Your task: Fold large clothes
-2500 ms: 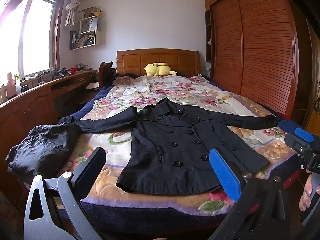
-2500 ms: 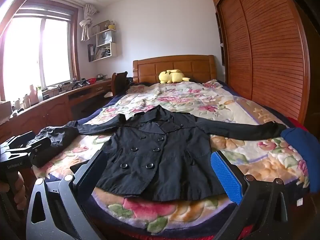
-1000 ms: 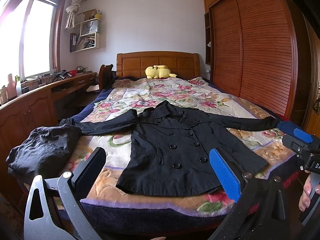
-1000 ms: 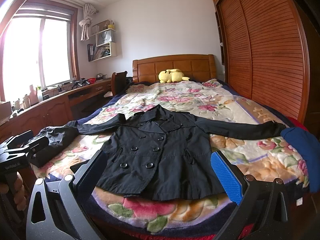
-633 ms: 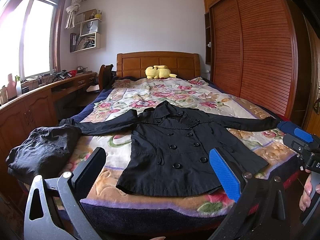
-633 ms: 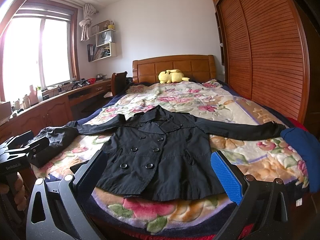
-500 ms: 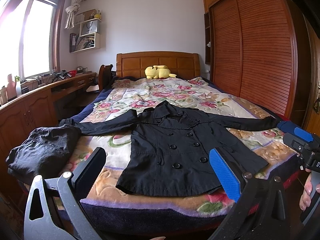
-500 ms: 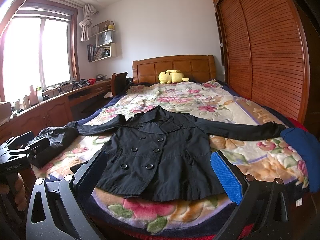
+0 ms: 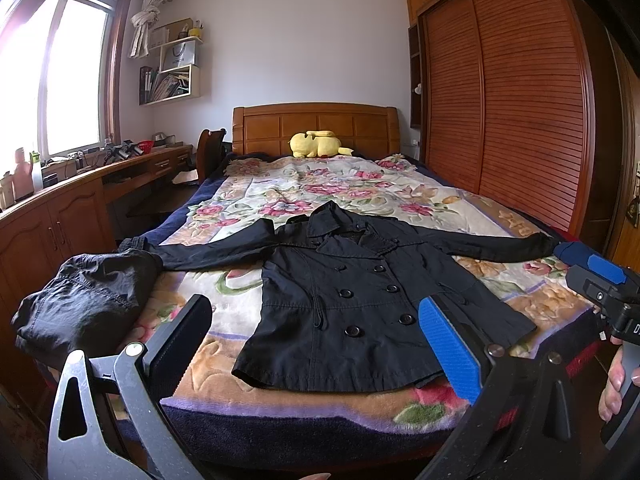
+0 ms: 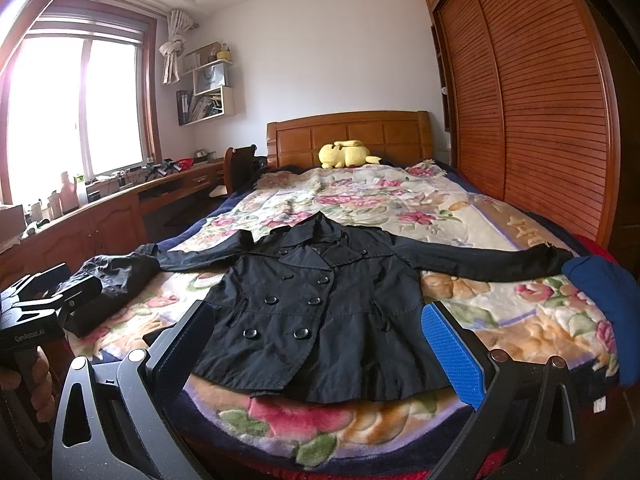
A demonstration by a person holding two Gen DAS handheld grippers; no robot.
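A black double-breasted coat [image 9: 360, 296] lies flat and face up on the floral bedspread [image 9: 320, 188], sleeves spread to both sides, hem toward me; it also shows in the right wrist view [image 10: 316, 304]. My left gripper [image 9: 316, 344] is open and empty, held short of the foot of the bed before the coat's hem. My right gripper [image 10: 320, 344] is open and empty, also short of the hem. The right gripper's body shows at the right edge of the left wrist view [image 9: 600, 292], and the left one at the left edge of the right wrist view [image 10: 36, 312].
A crumpled black garment [image 9: 88, 300] lies at the bed's left front corner. A blue folded cloth [image 10: 604, 300] lies at the right front corner by the sleeve end. A yellow plush toy [image 9: 318, 144] sits by the headboard. A wooden desk [image 9: 60, 208] runs along the left, a wardrobe [image 9: 520, 100] along the right.
Almost nothing has changed. Both grippers hover in nearly the same place with a slight drift of view; the coat has not moved.
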